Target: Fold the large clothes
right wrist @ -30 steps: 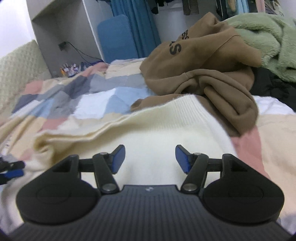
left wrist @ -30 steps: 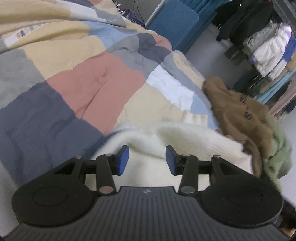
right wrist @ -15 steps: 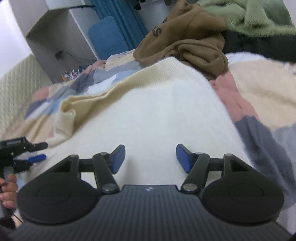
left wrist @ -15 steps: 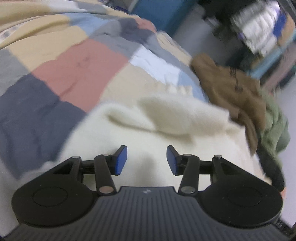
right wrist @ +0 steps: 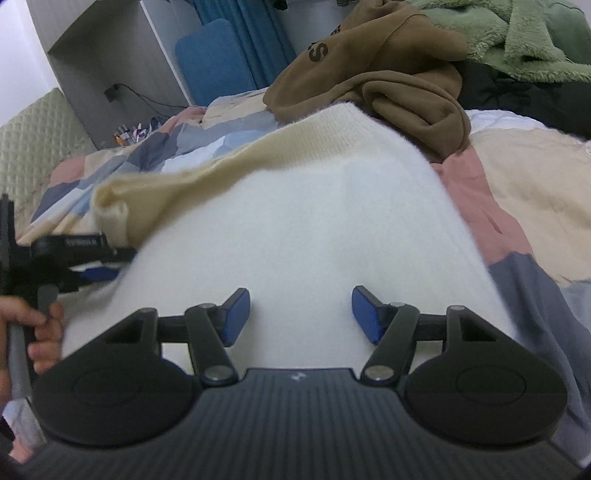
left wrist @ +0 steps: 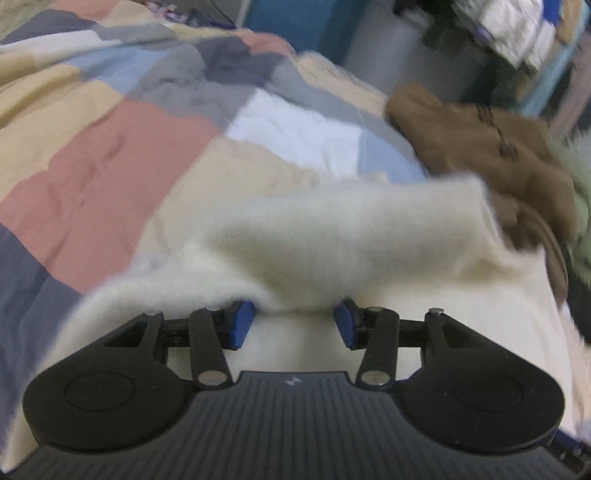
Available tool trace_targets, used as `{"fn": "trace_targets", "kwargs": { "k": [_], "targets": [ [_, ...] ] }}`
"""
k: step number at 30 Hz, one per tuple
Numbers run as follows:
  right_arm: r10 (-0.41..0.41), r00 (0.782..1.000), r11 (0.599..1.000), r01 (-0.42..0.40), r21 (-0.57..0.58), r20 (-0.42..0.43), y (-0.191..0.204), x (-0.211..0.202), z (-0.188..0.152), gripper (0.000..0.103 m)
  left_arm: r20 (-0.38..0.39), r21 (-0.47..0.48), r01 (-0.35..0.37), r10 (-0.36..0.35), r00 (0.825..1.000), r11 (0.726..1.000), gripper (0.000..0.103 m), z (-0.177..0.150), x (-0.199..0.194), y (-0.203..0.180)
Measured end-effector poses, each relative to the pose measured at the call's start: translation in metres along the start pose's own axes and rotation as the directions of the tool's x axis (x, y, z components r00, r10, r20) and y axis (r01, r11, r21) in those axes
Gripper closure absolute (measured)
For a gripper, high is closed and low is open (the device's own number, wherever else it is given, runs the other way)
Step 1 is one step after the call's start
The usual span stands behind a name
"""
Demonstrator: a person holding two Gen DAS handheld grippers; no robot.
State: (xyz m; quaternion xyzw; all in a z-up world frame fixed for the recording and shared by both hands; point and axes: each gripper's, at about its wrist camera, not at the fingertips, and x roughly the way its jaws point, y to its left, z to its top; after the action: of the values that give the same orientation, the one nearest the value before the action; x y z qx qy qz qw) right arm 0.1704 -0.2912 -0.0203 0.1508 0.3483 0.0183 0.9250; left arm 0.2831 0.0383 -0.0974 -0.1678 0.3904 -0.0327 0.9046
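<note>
A cream knit sweater [right wrist: 295, 206] lies spread on the patchwork bed. In the left wrist view a bunched fold of the sweater [left wrist: 332, 236] rises between and just beyond my left gripper [left wrist: 293, 325], whose blue pads stand wide apart around the fold. My right gripper [right wrist: 301, 314] is open and hovers low over the flat body of the sweater. The left gripper [right wrist: 88, 258] shows at the left edge of the right wrist view, at the sweater's ribbed edge, with the hand that holds it.
A patchwork quilt [left wrist: 110, 155] covers the bed. A brown hoodie [right wrist: 388, 70] and a green fleece [right wrist: 517, 33] are piled beyond the sweater, with a black garment [right wrist: 517, 99] under them. A clothes rack [left wrist: 517, 33] stands past the bed's end.
My left gripper has pushed into the sweater, and a fold of it has lifted up between the pads. My right gripper has drawn back and lower over the sweater's body.
</note>
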Motion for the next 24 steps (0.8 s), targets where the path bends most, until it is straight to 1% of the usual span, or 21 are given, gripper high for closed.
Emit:
{"fn": "trace_targets", "kwargs": {
  "k": [3, 5, 8, 10, 14, 15, 16, 18, 19, 20, 22, 23, 24],
  "targets": [
    [-0.006, 1.000, 1.000, 0.006, -0.024, 0.005, 0.003, 0.006, 0.003, 0.038, 0.076, -0.036, -0.022, 0.025, 0.997, 0.999, 0.050, 0.007, -0.003, 0.007],
    [-0.005, 1.000, 1.000, 0.005, -0.031, 0.008, 0.003, 0.008, 0.003, 0.038, 0.129, -0.051, -0.047, 0.053, 0.990, 0.998, 0.050, 0.014, -0.006, 0.013],
    [-0.003, 1.000, 0.999, 0.003, -0.034, 0.010, 0.003, 0.011, 0.004, 0.038, 0.141, -0.069, -0.075, 0.085, 0.986, 0.995, 0.050, 0.022, -0.003, 0.022],
    [0.000, 1.000, 1.000, 0.000, -0.030, 0.011, 0.002, 0.012, 0.005, 0.038, 0.171, -0.069, -0.103, 0.113, 0.979, 0.992, 0.050, 0.025, -0.004, 0.025],
    [0.004, 1.000, 1.000, -0.004, -0.024, 0.013, 0.000, 0.010, 0.006, 0.039, 0.205, -0.041, -0.121, 0.127, 0.971, 0.992, 0.050, 0.029, -0.014, 0.021],
    [0.003, 1.000, 1.000, -0.002, -0.022, 0.015, -0.001, 0.009, 0.006, 0.040, 0.227, -0.033, -0.133, 0.137, 0.964, 0.991, 0.050, 0.029, -0.020, 0.021],
    [0.001, 1.000, 1.000, -0.001, -0.020, 0.015, 0.000, 0.008, 0.005, 0.041, 0.257, -0.025, -0.159, 0.160, 0.953, 0.987, 0.050, 0.028, -0.028, 0.020],
    [0.003, 1.000, 1.000, -0.002, -0.011, 0.015, -0.002, 0.006, 0.005, 0.041, 0.323, -0.021, -0.231, 0.225, 0.919, 0.973, 0.045, 0.029, -0.043, 0.020],
    [0.003, 1.000, 1.000, -0.003, -0.006, 0.015, -0.002, 0.005, 0.005, 0.041, 0.340, -0.028, -0.244, 0.239, 0.909, 0.969, 0.045, 0.030, -0.050, 0.023],
    [0.004, 1.000, 1.000, -0.004, -0.003, 0.014, -0.002, 0.005, 0.004, 0.041, 0.333, -0.037, -0.234, 0.232, 0.914, 0.972, 0.045, 0.032, -0.054, 0.027],
    [0.006, 1.000, 1.000, -0.006, 0.001, 0.011, -0.002, 0.002, 0.003, 0.041, 0.291, -0.034, -0.180, 0.182, 0.939, 0.983, 0.045, 0.035, -0.058, 0.034],
    [0.006, 1.000, 1.000, -0.006, 0.003, 0.010, -0.002, 0.002, 0.003, 0.041, 0.274, -0.019, -0.156, 0.155, 0.949, 0.988, 0.045, 0.034, -0.059, 0.034],
    [0.007, 1.000, 1.000, -0.007, 0.004, 0.009, -0.002, 0.001, 0.003, 0.041, 0.265, -0.008, -0.139, 0.136, 0.955, 0.990, 0.045, 0.032, -0.061, 0.034]
  ]
}}
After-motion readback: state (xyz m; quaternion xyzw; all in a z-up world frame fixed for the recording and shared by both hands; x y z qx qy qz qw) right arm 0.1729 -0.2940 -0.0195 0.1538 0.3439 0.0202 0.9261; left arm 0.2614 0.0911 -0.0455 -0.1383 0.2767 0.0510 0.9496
